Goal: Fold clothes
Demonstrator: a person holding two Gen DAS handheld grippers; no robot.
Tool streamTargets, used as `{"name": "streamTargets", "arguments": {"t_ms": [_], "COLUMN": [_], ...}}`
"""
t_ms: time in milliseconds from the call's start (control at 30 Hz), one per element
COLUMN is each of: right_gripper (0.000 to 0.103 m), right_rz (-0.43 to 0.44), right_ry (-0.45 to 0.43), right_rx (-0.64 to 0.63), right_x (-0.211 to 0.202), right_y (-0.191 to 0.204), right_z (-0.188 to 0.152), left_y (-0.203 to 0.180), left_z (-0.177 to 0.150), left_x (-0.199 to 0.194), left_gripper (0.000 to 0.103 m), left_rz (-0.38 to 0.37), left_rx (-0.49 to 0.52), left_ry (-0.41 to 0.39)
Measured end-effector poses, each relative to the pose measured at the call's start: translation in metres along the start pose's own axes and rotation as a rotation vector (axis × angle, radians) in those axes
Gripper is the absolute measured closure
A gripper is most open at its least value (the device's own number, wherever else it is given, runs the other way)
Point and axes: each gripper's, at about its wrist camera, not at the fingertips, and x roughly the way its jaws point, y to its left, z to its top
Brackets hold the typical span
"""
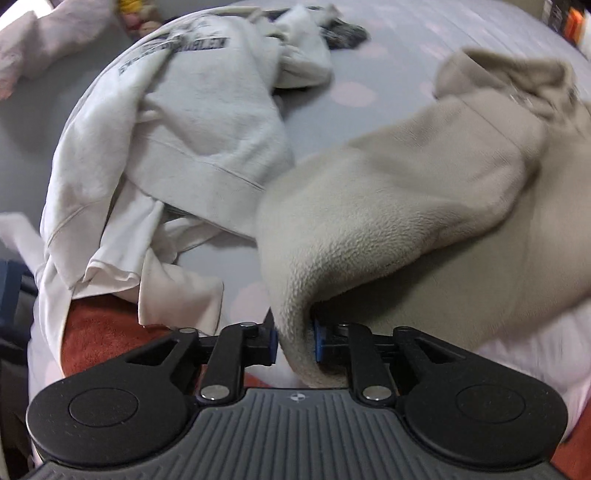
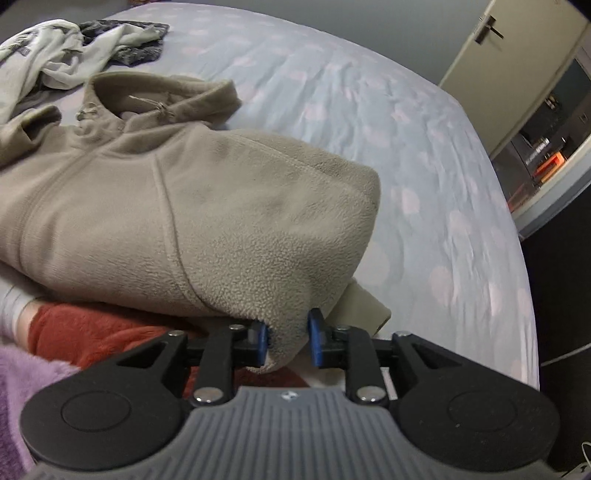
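A beige fleece jacket (image 1: 406, 206) lies on the bed, its collar at the far right. My left gripper (image 1: 295, 343) is shut on its near edge, fabric pinched between the blue pads. In the right wrist view the same fleece jacket (image 2: 166, 206) lies folded over, with its collar (image 2: 162, 99) toward the back. My right gripper (image 2: 286, 341) is shut on a near corner of it. A cream sleeve end (image 2: 364, 302) pokes out from under the fold.
A crumpled white printed sweatshirt (image 1: 177, 122) lies left of the jacket, with a dark grey garment (image 1: 347, 33) behind it. A red fleece item (image 2: 96, 328) and a purple one (image 2: 22, 376) lie at the near edge. The light blue spotted sheet (image 2: 388, 122) covers the bed. A doorway (image 2: 546, 110) is at right.
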Motion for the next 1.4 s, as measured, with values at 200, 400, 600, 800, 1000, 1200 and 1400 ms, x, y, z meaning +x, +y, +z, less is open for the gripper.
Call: {"name": "streamTargets", "arguments": {"t_ms": [200, 400, 600, 800, 1000, 1200, 1400], "right_gripper": [0.056, 0.044, 0.037, 0.033, 0.031, 0.031, 0.031], "right_rz": [-0.008, 0.075, 0.197, 0.297, 0.336, 0.337, 0.364], "right_ry": [-0.071, -0.204, -0.226, -0.227, -0.189, -0.18, -0.184], "right_rx": [-0.078, -0.048, -0.019, 0.091, 0.237, 0.229, 0.22], "right_x": [-0.034, -0.041, -0.017, 0.006, 0.022, 0.029, 0.036], "right_y": [0.009, 0.02, 0.057, 0.086, 0.09, 0.092, 0.101], "right_z": [0.013, 0.042, 0.051, 0.048, 0.033, 0.036, 0.043], "left_y": [-0.007, -0.047, -0.113, -0.143, -0.122, -0.076, -0.003], "left_z": [0.016, 0.037, 0.063, 0.074, 0.073, 0.067, 0.047], "left_x": [-0.032, -0.041, -0.018, 0.024, 0.035, -0.018, -0.071], "left_gripper": [0.051, 0.045, 0.041, 0.041, 0.098, 0.099, 0.099], "left_rz": [-0.01, -0.119, -0.192, -0.138, -0.191, -0.13, 0.102], "left_rx": [0.076, 0.119, 0.119, 0.078, -0.044, -0.139, -0.315], "left_ry": [-0.078, -0.203, -0.278, -0.254, -0.271, -0.396, -0.484]}}
